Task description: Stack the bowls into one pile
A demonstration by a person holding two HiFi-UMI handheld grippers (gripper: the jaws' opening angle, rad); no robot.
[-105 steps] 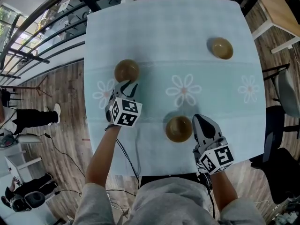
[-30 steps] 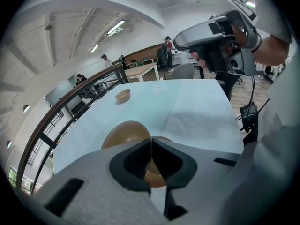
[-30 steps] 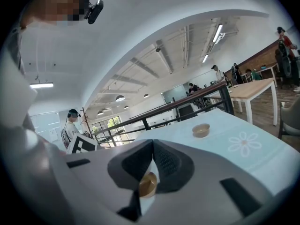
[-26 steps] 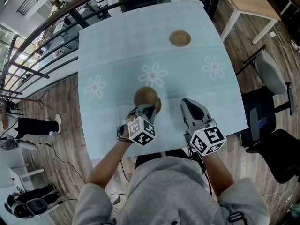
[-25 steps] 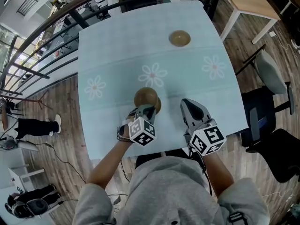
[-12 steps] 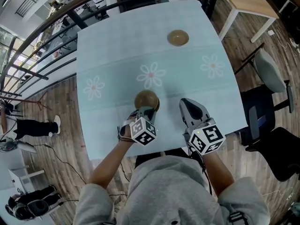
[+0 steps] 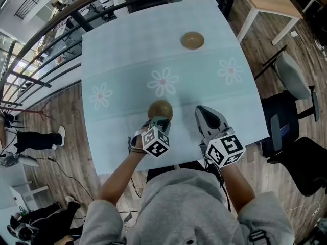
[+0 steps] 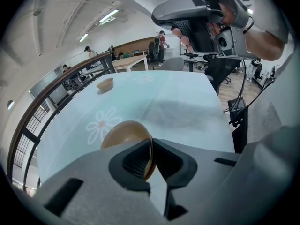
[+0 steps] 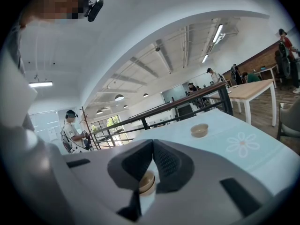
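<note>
Grey left tool [image 7: 159, 120]: jaws pinched on the near rim of a brown bowl, one pad inside the rim and one outside; tool pointing steeply down.
Held bowl [image 8: 124, 134]: glossy brown, upright, at the near middle of the worktop, just in front of the person.
Lower bowl [image 9: 147, 190]: same brown, directly under the held bowl. The right gripper view shows two rims, one above the other; whether the upper bowl is fully seated cannot be told.
Right tool [image 7: 203, 111]: jaws pressed together with nothing between them, hanging near level beside the pair of bowls, on their right and apart from them.
Far bowl [image 7: 192, 40]: third brown bowl, alone and upright, well apart at the far right of the worktop.
Worktop [image 7: 127, 50]: square, covered in pale blue-green checked cloth with a row of daisy prints [image 7: 162, 81] across the middle.
Surroundings: wooden floor [image 7: 71, 111], black railing [image 7: 46, 29] on the left, black chair [image 7: 288, 142] on the right.
</note>
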